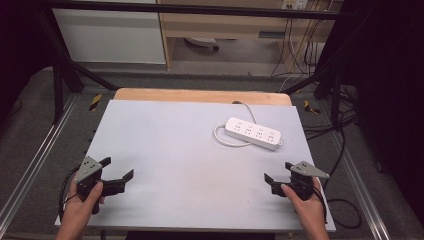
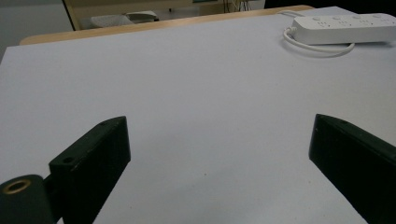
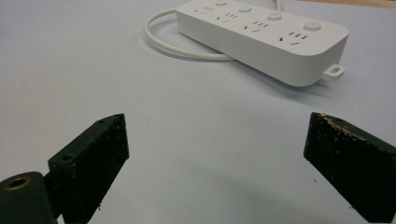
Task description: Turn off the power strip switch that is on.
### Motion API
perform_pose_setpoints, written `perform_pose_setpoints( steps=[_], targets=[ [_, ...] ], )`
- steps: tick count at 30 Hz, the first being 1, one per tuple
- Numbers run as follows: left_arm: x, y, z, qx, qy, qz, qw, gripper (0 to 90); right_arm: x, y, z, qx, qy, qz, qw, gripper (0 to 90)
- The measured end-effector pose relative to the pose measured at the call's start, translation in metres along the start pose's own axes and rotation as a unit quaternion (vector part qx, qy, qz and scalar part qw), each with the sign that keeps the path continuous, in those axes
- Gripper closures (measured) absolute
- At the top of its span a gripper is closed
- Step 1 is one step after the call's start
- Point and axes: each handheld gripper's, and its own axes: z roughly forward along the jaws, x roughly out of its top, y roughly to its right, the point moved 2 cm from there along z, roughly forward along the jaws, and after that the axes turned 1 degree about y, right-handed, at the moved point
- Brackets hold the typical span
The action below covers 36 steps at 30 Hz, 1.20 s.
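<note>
A white power strip (image 1: 253,133) lies untouched on the grey tabletop (image 1: 165,145), its cord looped beside it. Nearer the person than the strip, the left gripper (image 1: 116,170) and right gripper (image 1: 276,171) wait, fingers wide and empty. Nothing appears begun.

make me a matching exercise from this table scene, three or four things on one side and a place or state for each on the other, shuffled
Things:
1. power strip
2. its cord
3. left gripper
4. right gripper

Places or states:
A. open, near the table's right front corner
B. looped beside the strip's left end
C. flat on the table, right of middle
D. open, near the left front corner

Pairs: 1-C, 2-B, 3-D, 4-A
</note>
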Motion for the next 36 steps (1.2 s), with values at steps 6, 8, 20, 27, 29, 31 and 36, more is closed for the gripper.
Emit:
perform_pose_setpoints(
  steps=[6, 8, 20, 27, 29, 31, 36],
  targets=[
    [0.000, 0.000, 0.000, -0.001, -0.001, 0.000, 1.0000, 5.2, 0.000, -0.002, -0.001, 0.003, -0.006, -0.001, 1.0000, 7.1],
    [0.000, 0.000, 0.000, -0.001, -0.001, 0.001, 1.0000, 5.3, 0.000, -0.003, -0.001, 0.004, -0.007, 0.000, 1.0000, 7.0],
    [-0.001, 0.001, 0.001, -0.001, -0.004, 0.004, 1.0000, 5.2, 0.003, -0.011, -0.003, 0.015, -0.009, -0.004, 0.9998, 4.3],
    [-0.002, 0.002, 0.002, 0.000, -0.005, 0.005, 1.0000, 5.2, 0.013, -0.017, -0.013, -0.002, 0.011, 0.000, 0.9999, 10.0],
    [-0.002, 0.003, 0.003, 0.000, -0.009, 0.008, 0.9999, 5.2, 0.019, -0.017, -0.015, -0.003, 0.023, -0.001, 0.9997, 8.4],
    [-0.003, 0.003, 0.004, -0.001, -0.011, 0.008, 0.9999, 5.2, 0.024, -0.018, -0.015, -0.001, 0.029, 0.005, 0.9996, 6.1],
    [-0.004, 0.004, 0.004, -0.004, -0.014, 0.010, 0.9998, 5.2, 0.036, -0.013, -0.008, -0.004, 0.021, 0.015, 0.9997, 3.3]
  ],
)
